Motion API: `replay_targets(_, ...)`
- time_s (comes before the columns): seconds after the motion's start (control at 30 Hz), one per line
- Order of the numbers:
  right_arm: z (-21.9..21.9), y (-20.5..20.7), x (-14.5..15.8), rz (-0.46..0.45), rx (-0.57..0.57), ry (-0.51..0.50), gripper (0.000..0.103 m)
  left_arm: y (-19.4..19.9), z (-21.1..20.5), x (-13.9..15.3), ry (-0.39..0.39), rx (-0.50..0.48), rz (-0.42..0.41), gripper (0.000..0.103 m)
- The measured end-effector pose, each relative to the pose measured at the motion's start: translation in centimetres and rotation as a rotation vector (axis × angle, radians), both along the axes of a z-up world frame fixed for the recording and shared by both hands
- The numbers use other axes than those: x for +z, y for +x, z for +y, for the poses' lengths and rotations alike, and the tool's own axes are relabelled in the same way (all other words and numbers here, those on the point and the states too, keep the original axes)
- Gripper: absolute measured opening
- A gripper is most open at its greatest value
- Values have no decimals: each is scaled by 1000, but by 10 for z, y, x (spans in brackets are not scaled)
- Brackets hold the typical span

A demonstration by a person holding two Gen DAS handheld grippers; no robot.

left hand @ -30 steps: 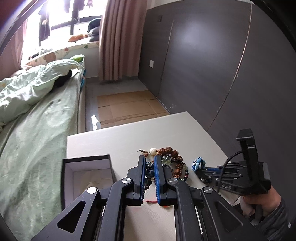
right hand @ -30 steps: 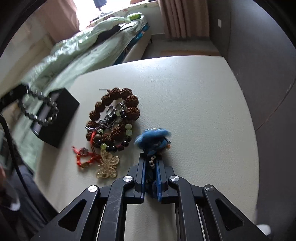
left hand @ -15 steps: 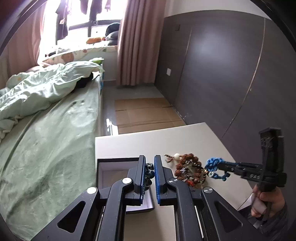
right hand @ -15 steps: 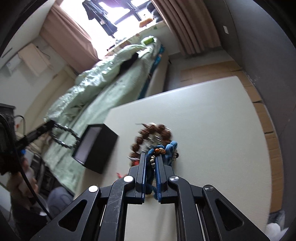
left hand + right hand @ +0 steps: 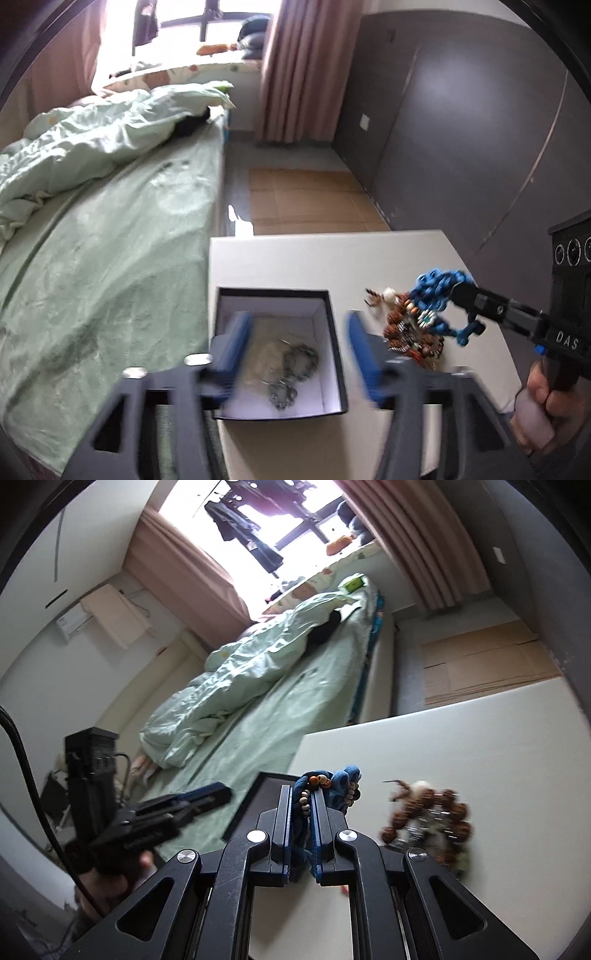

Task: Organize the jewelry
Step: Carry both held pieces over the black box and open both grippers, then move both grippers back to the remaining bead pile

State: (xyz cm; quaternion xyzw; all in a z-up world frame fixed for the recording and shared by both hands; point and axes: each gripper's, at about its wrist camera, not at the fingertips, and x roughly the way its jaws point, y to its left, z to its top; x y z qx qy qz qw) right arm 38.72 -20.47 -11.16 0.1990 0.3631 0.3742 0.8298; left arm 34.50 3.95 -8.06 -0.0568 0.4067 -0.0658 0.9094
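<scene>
The left gripper (image 5: 295, 347) hangs over the open black box (image 5: 334, 354), its blue pads spread wide apart and holding nothing. Beneath them, on the box's pale lining, lies a dark beaded bracelet (image 5: 295, 363) in a loose heap; the wide jaws directly above it suggest a release into the box.

To the right, the right gripper (image 5: 467, 301) is clamped on a blue braided bracelet (image 5: 437, 291) with small light beads, held up in the air clear of the white table (image 5: 295, 258). In its own view the braid is pinched between the narrow pads and bunches out past the tips (image 5: 332, 782), toward the box's near rim. It is probably carried high so the dangling loops do not catch the remaining jewelry.

That remainder, a heap of brown seed beads (image 5: 406, 328) with a white bead and red cord, lies on the table just right of the box, below the blue bracelet.
</scene>
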Motion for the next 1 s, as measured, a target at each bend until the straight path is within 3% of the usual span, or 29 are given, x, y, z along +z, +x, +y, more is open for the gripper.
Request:
replay_targets(0.53, 85, 14, -9, 22, 129, 46, 11, -25, 49, 12, 41, 106, -19, 65)
replay_targets(0.57, 90, 16, -11, 33, 123, 30, 15, -27, 51, 12, 42, 111, -19, 65)
replay_targets(0.6, 93, 18, -13, 49, 123, 16, 43, -28, 52, 12, 43, 117, -20, 65)
replay_targets(0.63, 97, 22, -17, 79, 122, 2, 83, -30, 54, 13, 42, 121, -20, 65)
replay_targets(0.67, 98, 24, -22, 102, 109, -6, 94, -31, 55, 13, 38, 123, -21, 65)
replay_targets(1.0, 44, 18, -26, 147, -15, -33, 96, -31, 38, 13, 12, 82, -30, 66)
